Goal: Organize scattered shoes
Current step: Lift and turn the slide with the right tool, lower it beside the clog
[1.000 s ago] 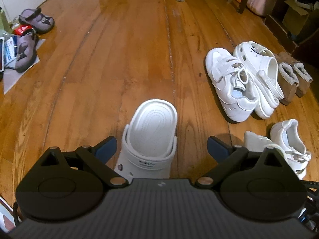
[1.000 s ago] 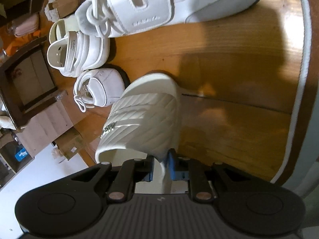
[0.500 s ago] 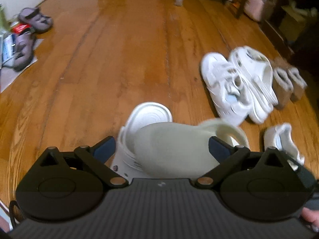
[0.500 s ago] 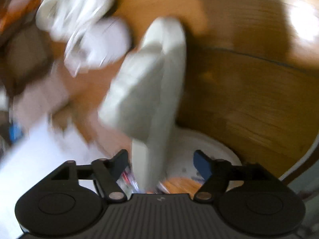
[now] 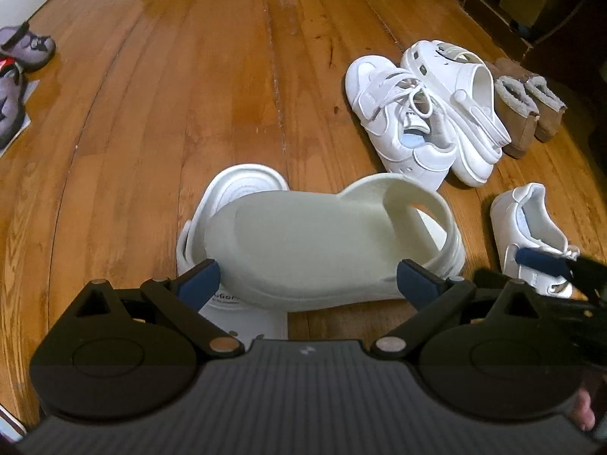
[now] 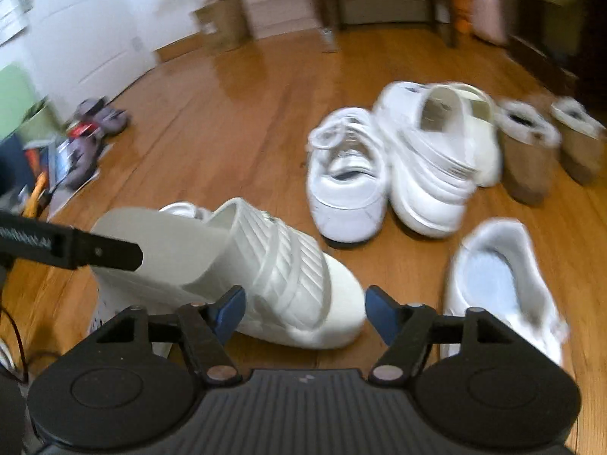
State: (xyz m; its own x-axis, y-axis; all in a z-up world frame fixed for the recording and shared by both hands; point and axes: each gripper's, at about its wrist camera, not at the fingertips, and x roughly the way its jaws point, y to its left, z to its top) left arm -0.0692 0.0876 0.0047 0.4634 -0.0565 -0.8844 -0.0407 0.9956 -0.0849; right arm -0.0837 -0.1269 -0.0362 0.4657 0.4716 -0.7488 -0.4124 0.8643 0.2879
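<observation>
A cream quilted slide (image 5: 322,242) lies crosswise on top of a white clog (image 5: 242,185) on the wood floor, right in front of my left gripper (image 5: 307,280). That gripper is open, its blue pads standing wide at either side of the slide without touching it. My right gripper (image 6: 303,311) is opening; the slide's (image 6: 280,265) toe lies between its jaws and the pads do not press it. One finger of the right gripper shows at the right edge of the left wrist view.
To the right stand a white strap sneaker (image 5: 398,121), a second white clog (image 5: 455,94) and two tan fur-lined boots (image 5: 523,110). Another white sneaker (image 5: 527,227) sits nearer. Purple shoes (image 5: 22,45) and papers lie far left. Boxes and furniture line the back.
The right gripper, earlier shut on the slide, carried it over the white clog, swung round and opened. The slide now rests on the clog. The left gripper stayed open.
</observation>
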